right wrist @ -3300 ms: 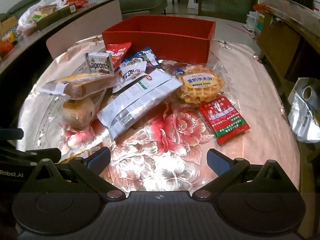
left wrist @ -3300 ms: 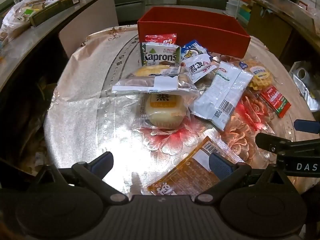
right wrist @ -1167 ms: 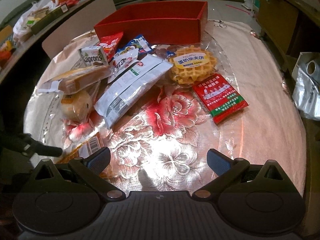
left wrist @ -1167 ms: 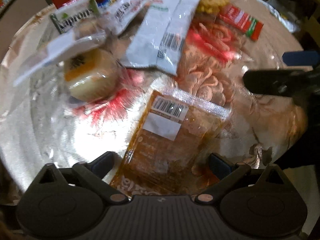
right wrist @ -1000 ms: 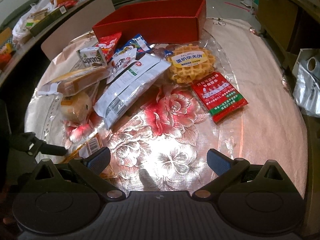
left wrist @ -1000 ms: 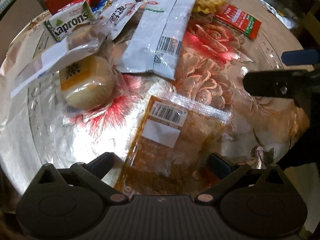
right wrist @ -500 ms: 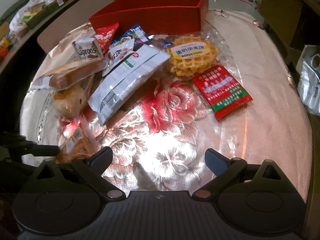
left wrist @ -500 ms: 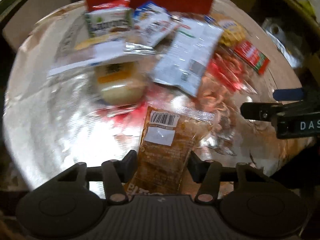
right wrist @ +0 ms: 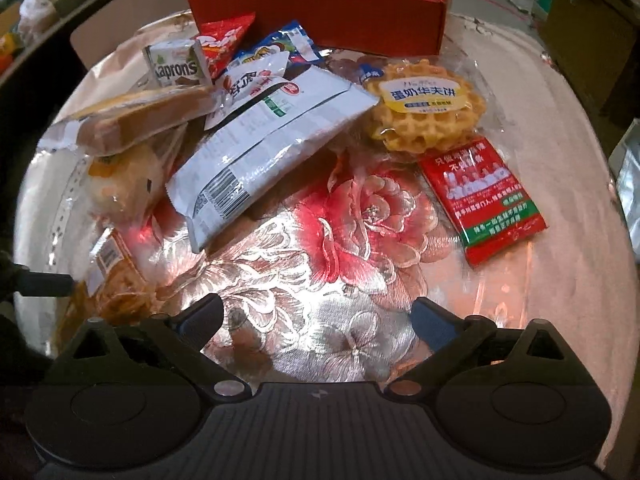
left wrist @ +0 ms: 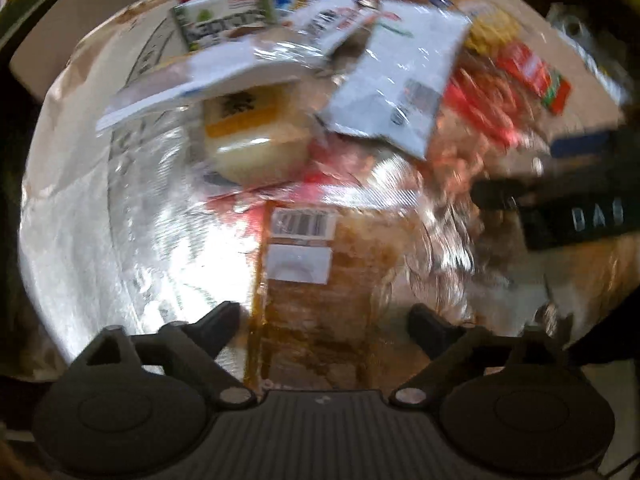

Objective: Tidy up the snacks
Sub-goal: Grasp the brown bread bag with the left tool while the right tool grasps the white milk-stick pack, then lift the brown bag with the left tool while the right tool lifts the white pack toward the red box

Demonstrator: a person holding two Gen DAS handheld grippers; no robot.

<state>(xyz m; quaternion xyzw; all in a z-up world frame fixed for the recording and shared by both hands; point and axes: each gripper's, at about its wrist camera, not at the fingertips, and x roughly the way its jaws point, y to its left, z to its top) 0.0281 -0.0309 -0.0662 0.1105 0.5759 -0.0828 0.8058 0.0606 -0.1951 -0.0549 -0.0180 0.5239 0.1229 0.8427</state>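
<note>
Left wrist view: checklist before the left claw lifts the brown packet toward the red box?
1. Brown translucent snack packet with a barcode label lies between the left claw fingers: ok.
2. Left claw shut on the packet: not ok, jaws stand wide.
3. Left wrist picture sharp enough to judge contact: not ok, motion blur.
4. Right claw free and apart from the packet: ok, open, nothing between its fingers.
5. Room inside the red cardboard box: cannot tell, only its outer wall shows.
</note>
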